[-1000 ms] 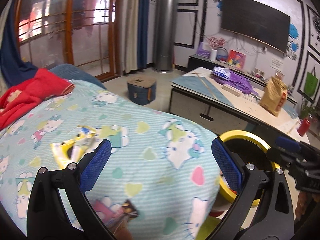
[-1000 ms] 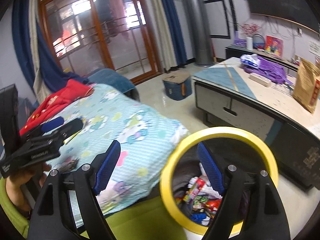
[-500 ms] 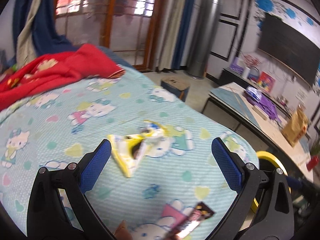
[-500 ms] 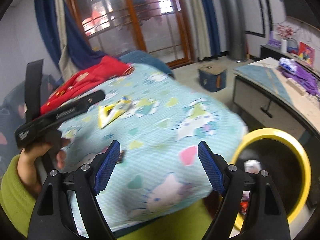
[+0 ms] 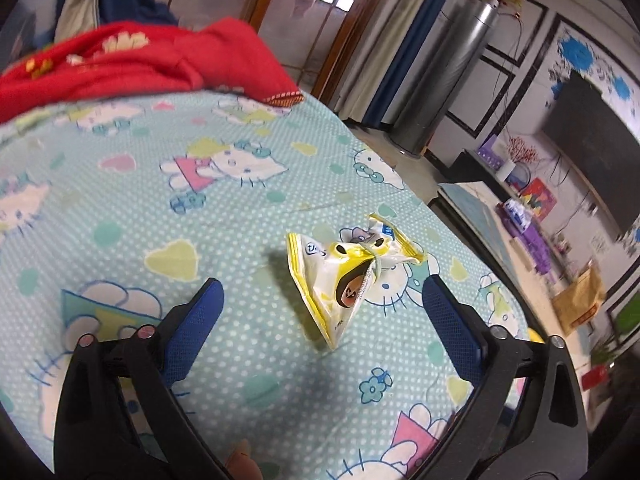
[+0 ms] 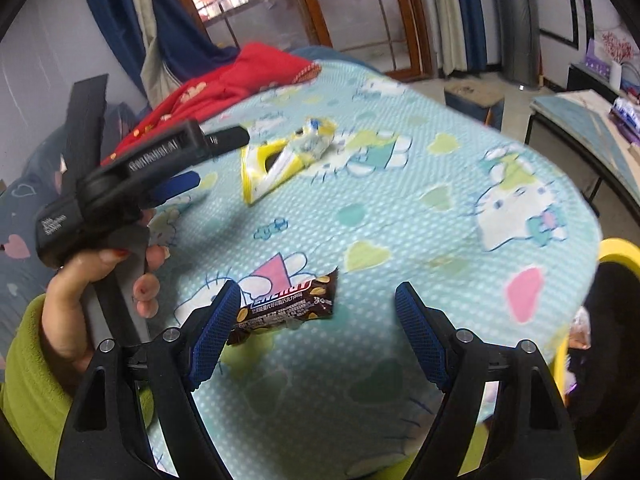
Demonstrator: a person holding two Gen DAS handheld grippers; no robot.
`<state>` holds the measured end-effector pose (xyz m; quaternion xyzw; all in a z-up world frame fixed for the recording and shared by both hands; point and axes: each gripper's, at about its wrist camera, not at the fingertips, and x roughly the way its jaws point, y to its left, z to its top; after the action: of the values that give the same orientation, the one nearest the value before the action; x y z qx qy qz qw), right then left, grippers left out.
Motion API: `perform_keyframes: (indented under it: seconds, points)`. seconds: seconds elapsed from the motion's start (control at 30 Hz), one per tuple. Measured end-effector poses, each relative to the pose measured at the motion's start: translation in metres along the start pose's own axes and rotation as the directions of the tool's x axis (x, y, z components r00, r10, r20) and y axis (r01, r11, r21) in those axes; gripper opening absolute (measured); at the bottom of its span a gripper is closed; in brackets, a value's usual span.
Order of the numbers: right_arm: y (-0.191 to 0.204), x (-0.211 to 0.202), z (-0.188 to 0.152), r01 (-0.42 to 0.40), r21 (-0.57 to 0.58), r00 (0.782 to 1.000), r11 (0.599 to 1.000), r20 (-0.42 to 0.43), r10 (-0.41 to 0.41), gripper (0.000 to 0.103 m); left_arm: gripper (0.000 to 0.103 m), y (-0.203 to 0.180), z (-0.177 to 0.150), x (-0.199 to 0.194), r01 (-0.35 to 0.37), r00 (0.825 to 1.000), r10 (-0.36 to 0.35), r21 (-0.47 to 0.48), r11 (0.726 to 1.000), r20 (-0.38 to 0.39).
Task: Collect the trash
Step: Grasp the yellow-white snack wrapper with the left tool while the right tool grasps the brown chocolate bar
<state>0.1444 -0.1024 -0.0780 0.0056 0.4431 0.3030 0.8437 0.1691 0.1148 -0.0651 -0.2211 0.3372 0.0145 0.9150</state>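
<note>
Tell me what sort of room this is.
Most likely a home living room with a bed or couch in it: a turquoise cartoon-cat printed sheet over a soft surface, a dark wall-mounted television above a low cabinet, and wood-framed glass doors with blue curtains.

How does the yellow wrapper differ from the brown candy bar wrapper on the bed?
The yellow wrapper is crumpled, puffed up and wide; the brown candy bar wrapper is slim and flat. The yellow wrapper lies farther up the bed; the brown one lies near the edge. Both rest on the cartoon-cat sheet, ungripped.
</note>
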Motion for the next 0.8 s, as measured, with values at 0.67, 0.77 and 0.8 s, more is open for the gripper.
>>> perform_keyframes:
  seconds: [0.67, 0.77, 0.8]
  points:
    - [0.032, 0.004, -0.021, -0.038, -0.15, 0.998, 0.988, 0.034, 0.043, 0.019, 0.01, 0.012, -0.008, 0.034, 0.159, 0.982, -0.171, -0.141, 0.977, -0.081]
    - [0.039, 0.0, -0.024, -0.036, -0.189, 0.998, 0.981, 0.046, 0.045, 0.017, 0.008, 0.006, -0.009, 0.026, 0.168, 0.982, -0.176, -0.114, 0.979, -0.062]
    - [0.039, -0.002, -0.023, -0.04, -0.192, 0.998, 0.981, 0.049, 0.05, 0.017, 0.008, 0.004, -0.009, 0.024, 0.17, 0.983, -0.176, -0.104, 0.98, -0.054]
